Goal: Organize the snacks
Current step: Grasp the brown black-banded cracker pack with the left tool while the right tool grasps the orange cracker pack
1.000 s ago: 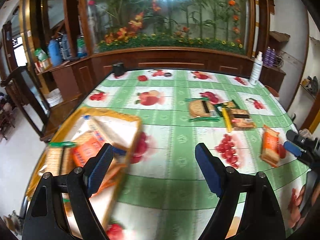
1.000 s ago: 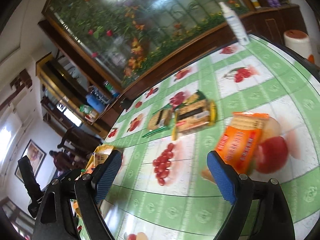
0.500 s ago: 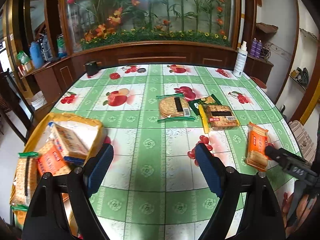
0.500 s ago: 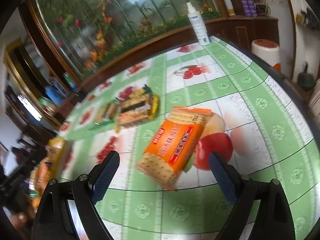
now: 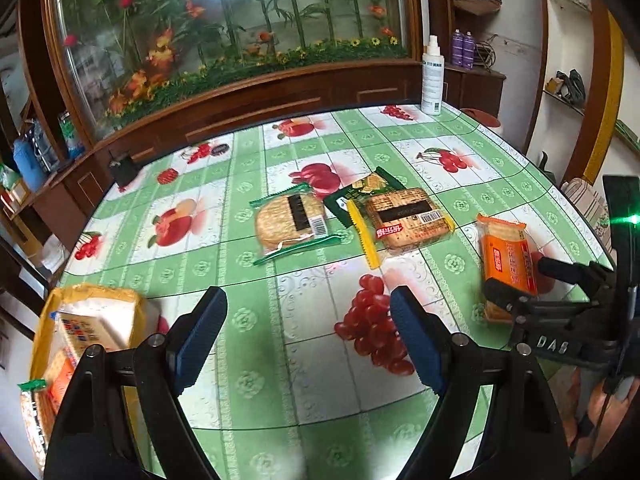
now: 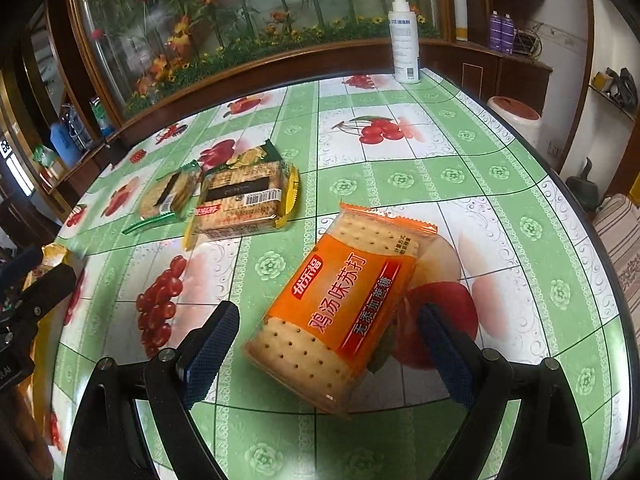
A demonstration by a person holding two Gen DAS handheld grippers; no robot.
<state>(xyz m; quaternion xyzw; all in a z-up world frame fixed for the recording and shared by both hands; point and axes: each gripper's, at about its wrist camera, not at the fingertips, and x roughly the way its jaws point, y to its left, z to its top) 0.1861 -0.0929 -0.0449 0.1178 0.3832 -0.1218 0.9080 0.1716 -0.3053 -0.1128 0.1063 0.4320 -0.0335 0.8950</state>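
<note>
Green-and-white checked oilcloth with printed fruit covers the round table [image 6: 400, 180], and loose snack packs lie across it. At its left edge sits a yellow-rimmed tray [image 5: 86, 294] already holding several cracker packs – most of its contents are cut off by the frame. Mid-table lie a clear green-edged pack of round crackers [image 5: 290, 220] and, beside it, a yellow-edged pack of square crackers [image 5: 406, 220] that overlaps a dark green pack. Nearest the right gripper [image 6: 328, 346] is the orange soda-cracker pack [image 6: 340, 304], flat on the cloth, its long axis slanting from near-left to far-right, its near end lying between the spread blue pads without touching either; those jaws have just been widening. The left gripper [image 5: 308, 340] hangs over bare cloth, jaws spread and empty – so the right hand is plainly the better placed, I judge, to close across the pack's short width
</note>
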